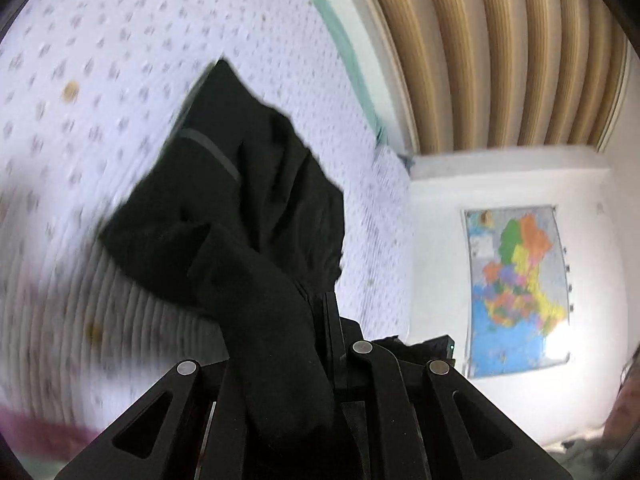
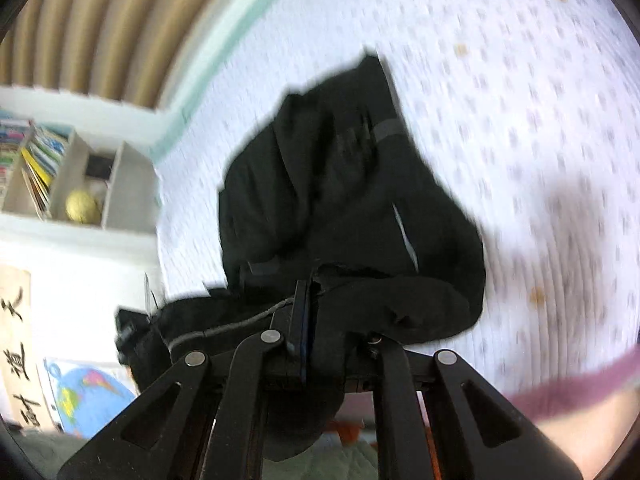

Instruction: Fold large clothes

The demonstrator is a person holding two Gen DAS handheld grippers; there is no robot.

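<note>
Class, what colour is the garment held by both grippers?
Black garment, with thin grey strips; clearest in the right wrist view.

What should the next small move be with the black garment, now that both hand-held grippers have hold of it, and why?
Probably draw the two apart to spread it. The left hand-held gripper and right hand-held gripper are each shut on the black garment, which hangs bunched and creased over the white dotted bedspread. It likely needs to be flat before any fold.

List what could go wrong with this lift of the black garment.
1. The black garment hangs bunched, so the fold may trap creases.
2. The left gripper and right gripper each pinch only a small bit of cloth; it might slip out.
3. Its lower end may drag on the dotted bedsheet and crumple.
</note>
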